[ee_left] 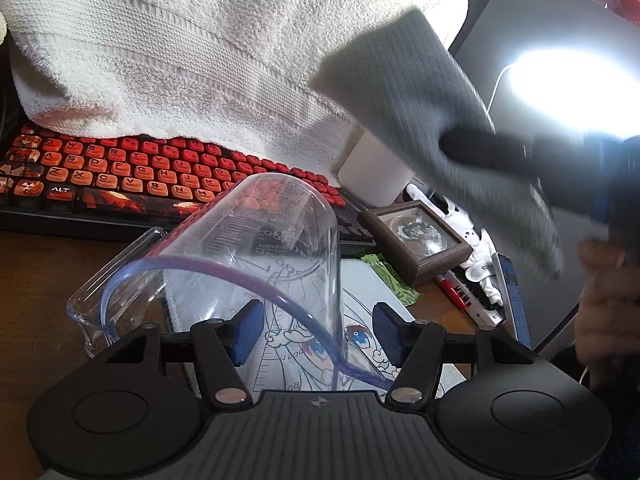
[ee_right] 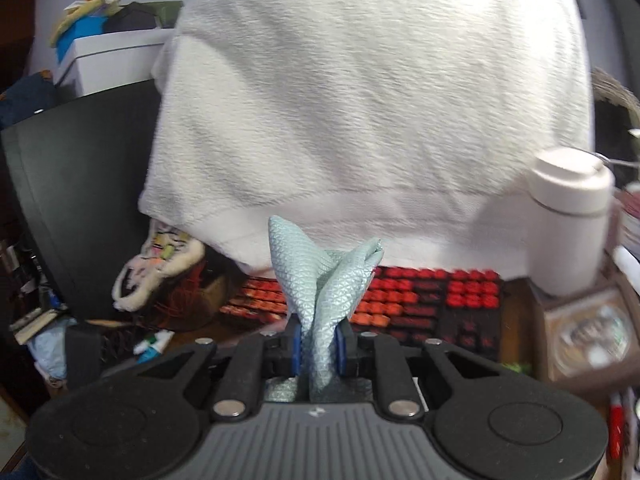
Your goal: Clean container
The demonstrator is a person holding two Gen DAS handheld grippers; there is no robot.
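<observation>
The left gripper [ee_left: 318,334] is spread wide, its ribbed blue pads on either side of a clear plastic measuring jug [ee_left: 240,276] lying tilted on its side; whether they touch its wall cannot be told. The right gripper [ee_right: 318,346] is pinched tight on a pale green, scale-textured cloth [ee_right: 324,280], which fans forward beyond its fingertips, toward a fluffy white towel [ee_right: 360,100] draped over a red-keyed keyboard [ee_right: 420,300].

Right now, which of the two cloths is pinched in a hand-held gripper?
The small pale-green cloth, clamped by the right hand-held gripper; the big white towel just hangs behind.
</observation>
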